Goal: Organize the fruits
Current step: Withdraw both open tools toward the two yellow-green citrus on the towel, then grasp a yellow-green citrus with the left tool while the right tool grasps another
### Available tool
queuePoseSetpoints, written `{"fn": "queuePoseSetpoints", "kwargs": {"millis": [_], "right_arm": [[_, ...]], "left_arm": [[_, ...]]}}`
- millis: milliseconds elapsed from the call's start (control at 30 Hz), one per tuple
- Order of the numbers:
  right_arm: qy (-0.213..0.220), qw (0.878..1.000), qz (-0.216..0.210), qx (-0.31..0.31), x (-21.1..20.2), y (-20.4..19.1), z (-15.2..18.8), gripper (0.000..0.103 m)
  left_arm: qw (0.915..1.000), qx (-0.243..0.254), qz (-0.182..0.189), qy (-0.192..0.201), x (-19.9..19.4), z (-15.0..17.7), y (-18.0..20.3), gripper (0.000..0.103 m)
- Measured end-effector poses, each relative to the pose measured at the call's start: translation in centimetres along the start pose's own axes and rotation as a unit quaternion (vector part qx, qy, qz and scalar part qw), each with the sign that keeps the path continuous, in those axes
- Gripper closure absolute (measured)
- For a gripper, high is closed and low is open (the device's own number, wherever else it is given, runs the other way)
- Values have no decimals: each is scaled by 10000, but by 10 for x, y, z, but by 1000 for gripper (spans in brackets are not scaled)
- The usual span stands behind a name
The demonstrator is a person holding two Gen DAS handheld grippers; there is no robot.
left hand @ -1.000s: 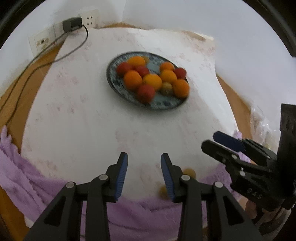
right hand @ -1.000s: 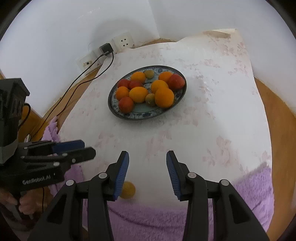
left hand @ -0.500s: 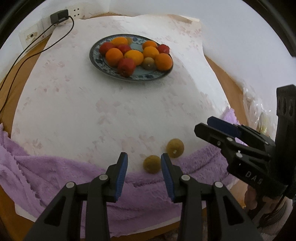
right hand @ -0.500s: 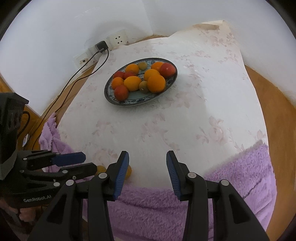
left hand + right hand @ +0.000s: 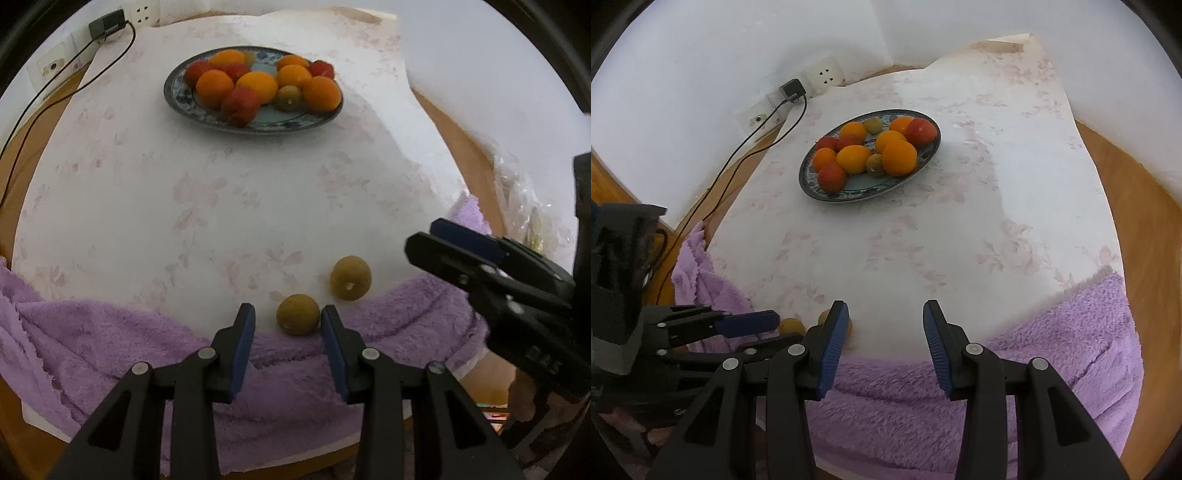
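Olive-green fruit [image 5: 297,314] looks small, light, firm, prob rolls; grip across widest part w/ left claw [image 5: 287,324], open around it; right claw [image 5: 884,322] open, empty.

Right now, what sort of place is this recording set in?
Probably a home room: a wooden table under a floral cloth, a patterned plate of fruit, and wall sockets with a charger plugged in.

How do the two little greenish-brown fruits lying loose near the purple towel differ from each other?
The nearer loose fruit lies between the left gripper's open fingers, right at the purple towel's edge; the farther loose fruit lies outside them, toward the right gripper. The nearer one looks darker and olive; the farther one is paler and shows a small stem scar. Both are small and round, rest on the white cloth, and neither is gripped.
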State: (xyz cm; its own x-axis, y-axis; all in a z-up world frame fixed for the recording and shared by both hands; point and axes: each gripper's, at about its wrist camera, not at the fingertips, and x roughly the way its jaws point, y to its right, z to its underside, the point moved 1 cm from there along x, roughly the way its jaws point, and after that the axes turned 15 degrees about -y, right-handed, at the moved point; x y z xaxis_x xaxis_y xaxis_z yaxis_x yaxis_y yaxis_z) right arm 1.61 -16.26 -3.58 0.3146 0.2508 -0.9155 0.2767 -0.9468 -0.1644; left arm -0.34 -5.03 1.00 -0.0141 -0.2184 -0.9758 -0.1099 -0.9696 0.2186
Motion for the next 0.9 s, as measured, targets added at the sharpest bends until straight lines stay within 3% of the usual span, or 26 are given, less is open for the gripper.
{"fn": "queuePoseSetpoints", "kwargs": {"millis": [100, 200, 733, 900], "right_arm": [[-28, 10000, -3, -34, 0, -1, 1, 60], [-52, 10000, -30, -48, 0, -1, 1, 60], [-276, 9983, -150, -481, 15, -27, -1, 60], [-413, 9968, -126, -678, 24, -38, 0, 65]], "left_arm": [[10000, -11, -18, 57, 0, -1, 0, 65], [10000, -22, 37, 52, 0, -1, -1, 78], [9986, -446, -16, 267, -13, -1, -33, 78], [9984, -483, -43, 304, -15, -2, -37, 78]]}}
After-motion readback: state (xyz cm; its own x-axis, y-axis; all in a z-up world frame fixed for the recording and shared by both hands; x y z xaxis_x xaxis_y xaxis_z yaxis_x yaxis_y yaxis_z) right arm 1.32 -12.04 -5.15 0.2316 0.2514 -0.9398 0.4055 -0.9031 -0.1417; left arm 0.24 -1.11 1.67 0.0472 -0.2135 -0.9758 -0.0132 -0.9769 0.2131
